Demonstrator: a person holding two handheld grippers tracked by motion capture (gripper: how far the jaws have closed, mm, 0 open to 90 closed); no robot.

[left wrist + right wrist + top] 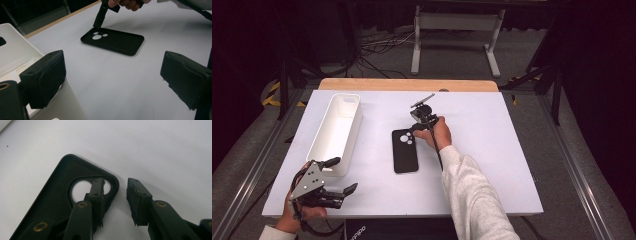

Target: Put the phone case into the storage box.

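L gripper [341,176] sat at the table's [492,165] near-left corner, jaws wide apart, nothing btwn them, just beside the near end of the white bin [337,131]. Black phone case [405,150] lay flat mid-table, camera cutouts at its far end. R gripper [413,131] reached that far corner, jaws partly apart and straddling the case's rim [115,185]: one jaw inside over the cutout, other outside; not clamped yet.

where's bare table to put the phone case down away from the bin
Widest free patch: right of the black phone case, out to the table's right edge. A smaller strip lies along the near edge between the left gripper and the sleeve. Crowded: the left side, around the white bin.
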